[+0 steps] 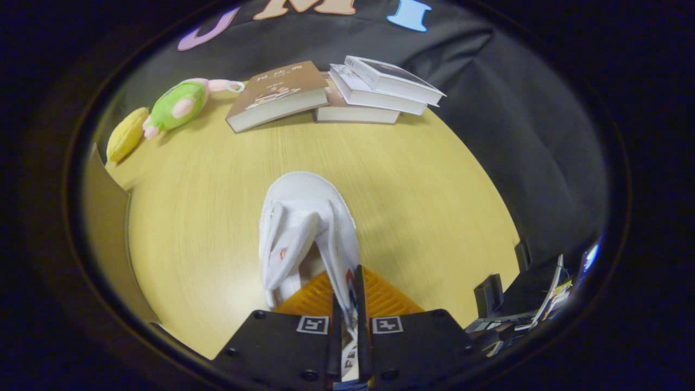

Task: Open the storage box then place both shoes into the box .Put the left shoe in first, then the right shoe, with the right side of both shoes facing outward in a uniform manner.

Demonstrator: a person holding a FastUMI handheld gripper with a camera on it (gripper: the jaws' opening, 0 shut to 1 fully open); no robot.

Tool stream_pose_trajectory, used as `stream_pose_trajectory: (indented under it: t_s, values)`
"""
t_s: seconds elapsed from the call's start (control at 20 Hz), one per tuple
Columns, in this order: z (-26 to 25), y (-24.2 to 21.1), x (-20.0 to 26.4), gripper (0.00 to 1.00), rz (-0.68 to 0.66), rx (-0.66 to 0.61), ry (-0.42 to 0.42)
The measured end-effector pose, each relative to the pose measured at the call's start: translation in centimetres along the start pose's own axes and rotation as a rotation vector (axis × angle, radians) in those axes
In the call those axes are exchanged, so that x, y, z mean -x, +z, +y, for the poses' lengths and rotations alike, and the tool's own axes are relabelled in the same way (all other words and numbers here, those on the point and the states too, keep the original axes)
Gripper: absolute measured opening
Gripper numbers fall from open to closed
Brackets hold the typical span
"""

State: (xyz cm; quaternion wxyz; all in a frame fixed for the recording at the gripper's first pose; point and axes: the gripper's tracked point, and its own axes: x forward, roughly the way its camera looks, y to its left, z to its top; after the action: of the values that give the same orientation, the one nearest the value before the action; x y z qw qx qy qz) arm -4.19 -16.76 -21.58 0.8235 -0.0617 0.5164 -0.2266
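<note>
A: Shoe orientation?
B: White shoe [304, 228] held above the wooden table [423, 190]; long axis runs straight ahead of the fingers, toe away. Gripper [348, 304] pinches its rim.
A: Surroundings?
B: Books [336, 89] and a plush toy [176, 106] at the far edge.

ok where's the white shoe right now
In the gripper view the white shoe hangs from the gripper, its side pinched between the shut jaws, toe pointing ahead over the wooden table, with the stack of books well beyond it.
</note>
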Motion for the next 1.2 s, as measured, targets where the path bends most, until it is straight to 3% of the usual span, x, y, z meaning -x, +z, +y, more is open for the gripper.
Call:
stream_pose_trajectory:
  t_s: [0.1, 0.2, 0.35, 0.6, 1.05, 1.2]
  values:
    - [-0.3, 0.0, 0.1, 0.15, -0.016, -0.025, -0.018]
    - [-0.6, -0.5, -0.1, 0.07, 0.001, 0.002, -0.032]
    - [-0.4, -0.2, 0.3, 0.05, 0.004, 0.011, -0.034]
    - [-0.8, 1.5, 3.5, 0.05, -0.063, 0.022, -0.110]
    - [0.8, 9.7, 17.2, 0.04, -0.319, 0.050, -0.171]
    - [4.4, 12.0, 22.1, 0.04, -0.401, 0.065, -0.093]
